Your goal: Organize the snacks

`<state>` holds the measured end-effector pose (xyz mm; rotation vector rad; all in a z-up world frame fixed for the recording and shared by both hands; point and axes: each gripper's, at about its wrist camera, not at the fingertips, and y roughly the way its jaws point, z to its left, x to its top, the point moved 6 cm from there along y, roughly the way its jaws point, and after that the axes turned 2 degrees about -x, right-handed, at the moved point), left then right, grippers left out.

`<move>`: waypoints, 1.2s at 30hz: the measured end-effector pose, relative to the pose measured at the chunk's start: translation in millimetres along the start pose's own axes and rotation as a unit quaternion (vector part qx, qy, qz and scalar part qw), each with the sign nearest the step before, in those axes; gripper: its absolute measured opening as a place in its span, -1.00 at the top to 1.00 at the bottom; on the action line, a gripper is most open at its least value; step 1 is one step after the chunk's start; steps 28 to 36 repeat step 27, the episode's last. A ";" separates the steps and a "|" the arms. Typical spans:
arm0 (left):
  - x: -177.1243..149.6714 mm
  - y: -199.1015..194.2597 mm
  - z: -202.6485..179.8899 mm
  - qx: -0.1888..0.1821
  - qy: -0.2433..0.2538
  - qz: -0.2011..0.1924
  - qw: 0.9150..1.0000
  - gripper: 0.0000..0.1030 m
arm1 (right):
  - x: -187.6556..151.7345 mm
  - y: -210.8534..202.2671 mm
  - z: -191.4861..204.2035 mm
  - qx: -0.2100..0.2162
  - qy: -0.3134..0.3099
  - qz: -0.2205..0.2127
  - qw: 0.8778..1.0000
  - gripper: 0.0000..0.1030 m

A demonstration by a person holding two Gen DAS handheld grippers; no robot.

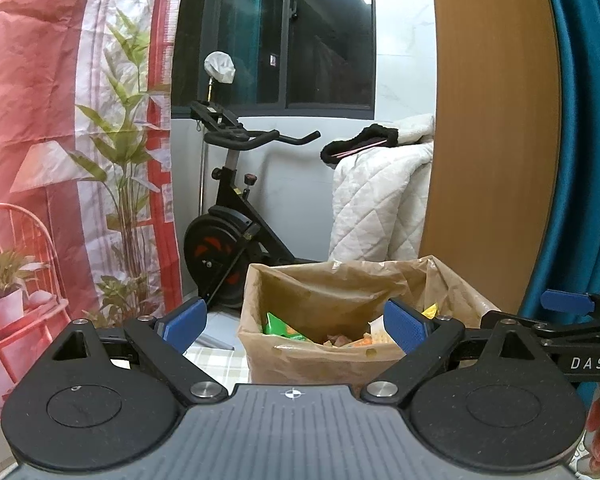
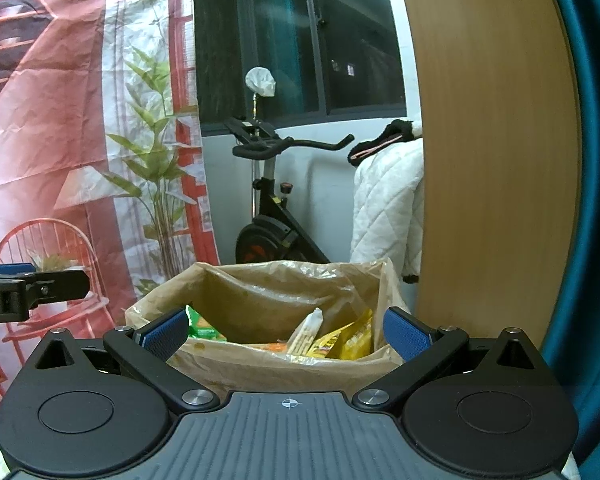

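In the left wrist view, the left hand-held gripper [image 1: 296, 326] was held level, facing forward, its blue-padded fingers [image 1: 186, 322] spread wide apart with nothing between them. Straight ahead and slightly below stood the open brown paper bag [image 1: 320, 356], upright with its mouth upward, on a pale checked counter [image 1: 210, 358]. Inside lay a green snack packet [image 1: 282, 328] at the left and orange and yellow packets toward the right, partly hidden by the right finger. The right hand-held gripper [image 1: 568, 302] showed side-on at the right edge, beside the bag's rim. A black exercise bike [image 1: 230, 236] stood beyond.

In the right wrist view, the right hand-held gripper [image 2: 286, 334] was likewise level and pointed forward, fingers set wide apart and empty. The bag [image 2: 284, 368] sat directly in front, its near rim between the fingertips. A long pale wrapped snack stick [image 2: 306, 334] leaned inside, its long axis tilted up toward the right, next to yellow packets [image 2: 350, 342]. The left hand-held gripper [image 2: 32, 282] reached in from the left edge; whether it was apart could not be told here.
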<state>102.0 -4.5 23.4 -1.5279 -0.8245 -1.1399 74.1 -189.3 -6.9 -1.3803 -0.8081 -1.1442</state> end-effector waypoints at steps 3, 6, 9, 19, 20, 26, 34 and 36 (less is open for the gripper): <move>-0.5 -0.8 0.3 0.001 -0.001 0.002 1.000 -0.87 | -0.9 0.5 -0.2 -0.001 0.000 0.001 1.000 -0.99; -1.4 -0.8 -0.7 0.002 -0.004 0.003 1.000 -0.87 | -1.0 0.2 -0.3 -0.001 0.000 0.000 1.000 -0.99; -0.2 0.5 0.0 0.002 -0.005 0.004 1.000 -0.87 | -1.2 0.4 -0.5 0.000 0.000 0.001 1.000 -0.99; -2.9 0.3 1.6 0.006 -0.010 0.009 1.000 -0.87 | -0.4 2.4 0.3 0.001 -0.002 0.004 1.000 -0.99; -3.2 0.0 1.6 0.006 -0.009 0.009 1.000 -0.87 | -0.4 2.4 0.3 0.000 -0.001 0.004 1.000 -0.99; -3.4 0.3 2.9 0.003 -0.012 0.009 1.000 -0.87 | -3.2 2.6 -0.7 0.000 -0.002 0.005 1.000 -0.99; -3.7 0.6 3.7 0.003 -0.013 0.010 1.000 -0.87 | -3.9 3.2 -1.3 0.000 -0.002 0.006 1.000 -0.99; -3.7 0.6 3.7 0.003 -0.013 0.010 1.000 -0.87 | -3.9 3.2 -1.3 0.000 -0.002 0.006 1.000 -0.99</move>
